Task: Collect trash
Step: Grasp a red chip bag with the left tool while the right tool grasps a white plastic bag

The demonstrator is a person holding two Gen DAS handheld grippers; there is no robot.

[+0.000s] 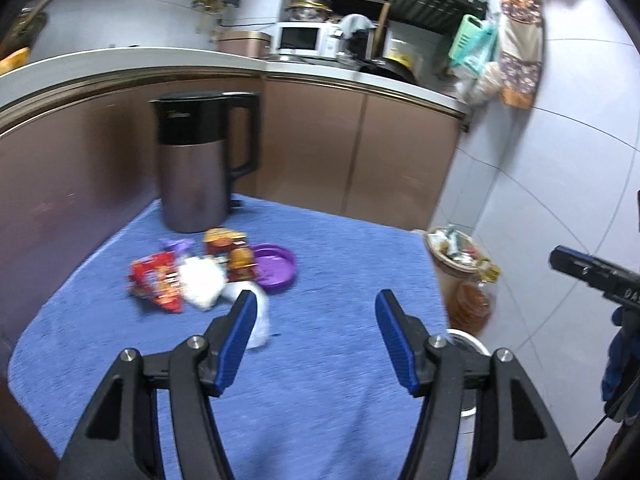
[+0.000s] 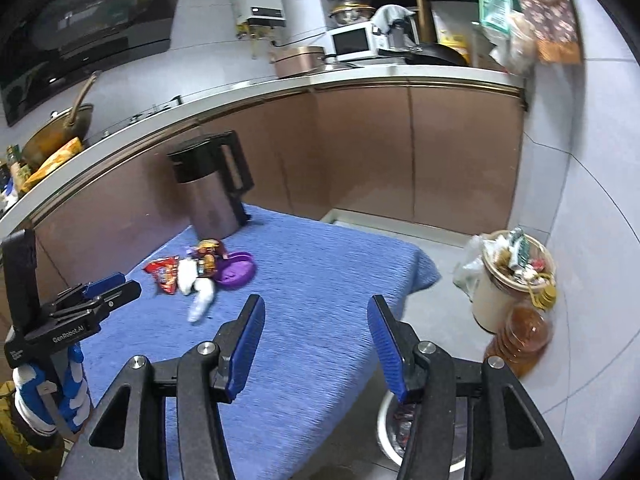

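Two hand-held grippers are hanging over a blue-covered bench (image 1: pixel 320 360) in a small kitchen, both empty, in what is reading as the reach stage of a trash pickup. The left gripper (image 1: pixel 316 340) is standing with its jaws well apart and nothing between the blue pads; the right gripper (image 2: pixel 316 340) is likewise parted and carrying nothing.

A tall steel kettle (image 1: pixel 196 164) with a black lid is standing at the bench's far edge. Just in front of it the trash is lying in one loose pile: a red snack wrapper (image 1: pixel 154 280), crumpled white paper (image 1: pixel 202 282) touching it, a small orange-labelled cup (image 1: pixel 224 240) and another orange packet (image 1: pixel 240 264) behind. A purple dish (image 1: pixel 276 266) is sitting against the pile's right side, appearing empty, though blur is making that uncertain. A white crumpled piece (image 2: pixel 202 302) is trailing nearest the grippers.

On the floor beyond the bench's right corner, a pale bin (image 2: pixel 500 296) is brimming over with wrappers and scraps, a plastic bag slumping beside it and an amber bottle (image 2: pixel 520 336) standing against its front. A white bowl-like container (image 2: pixel 390 432) is sitting on the floor below the right gripper, holding something dark; what it is cannot be told.

The next move is likely calling for one gripper to drop onto the nearest white piece and close on it.
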